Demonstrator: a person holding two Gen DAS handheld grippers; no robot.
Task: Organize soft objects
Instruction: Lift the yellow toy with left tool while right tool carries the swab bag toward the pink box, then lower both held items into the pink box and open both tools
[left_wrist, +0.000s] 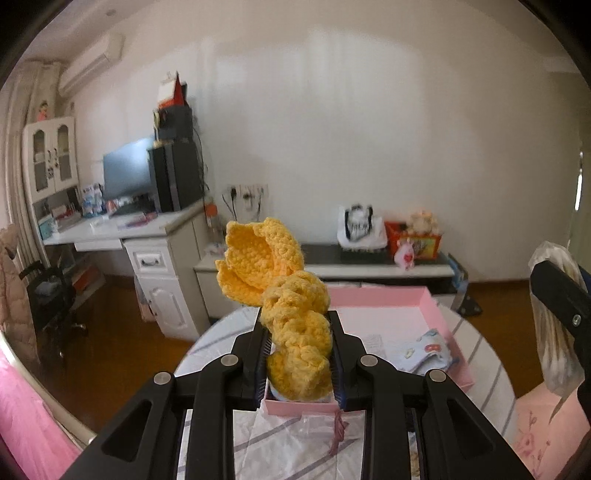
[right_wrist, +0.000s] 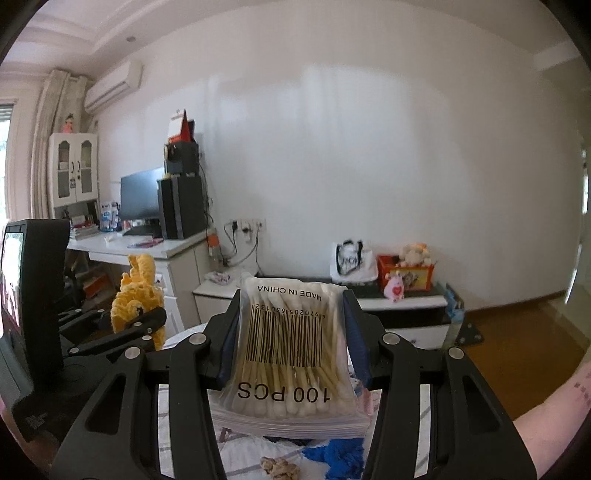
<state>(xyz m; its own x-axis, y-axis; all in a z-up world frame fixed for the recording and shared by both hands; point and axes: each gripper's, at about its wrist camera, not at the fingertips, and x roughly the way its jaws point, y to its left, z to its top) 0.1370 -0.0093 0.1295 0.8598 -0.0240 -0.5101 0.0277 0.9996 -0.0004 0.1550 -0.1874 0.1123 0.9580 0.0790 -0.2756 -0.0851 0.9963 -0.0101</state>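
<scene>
Left wrist view shows the left tongs (left_wrist: 299, 354) clamped on a yellow crocheted piece (left_wrist: 291, 317), its long axis running up and away along the fingers, with a petal-like end flaring free above the tips. Directly beyond and below lies a pink box (left_wrist: 424, 306) on the striped desk (left_wrist: 487, 354), open-topped, with a pale folded cloth (left_wrist: 424, 350) already inside toward its right half. A smaller pink box edge (left_wrist: 295, 406) shows just under the fingers. So the container sits straight ahead of the left tongs and low, and to me the left hand looks the nearer of the two to it. Right wrist view has the right tongs (right_wrist: 291, 343) narrowed onto a clear bag of cotton swabs (right_wrist: 291, 347), held flat with its long side running along the fingers and the printed face up. The yellow piece appears there off to the left, raised above the desk. Beneath the bag, on the desk, rest a blue knitted thing (right_wrist: 336, 458) and a small tan lump (right_wrist: 279, 467). Judging by this layout, the coming move probably turns on carrying the yellow piece forward and down into the box's empty left part, with the swab bag to approach from the right side.
</scene>
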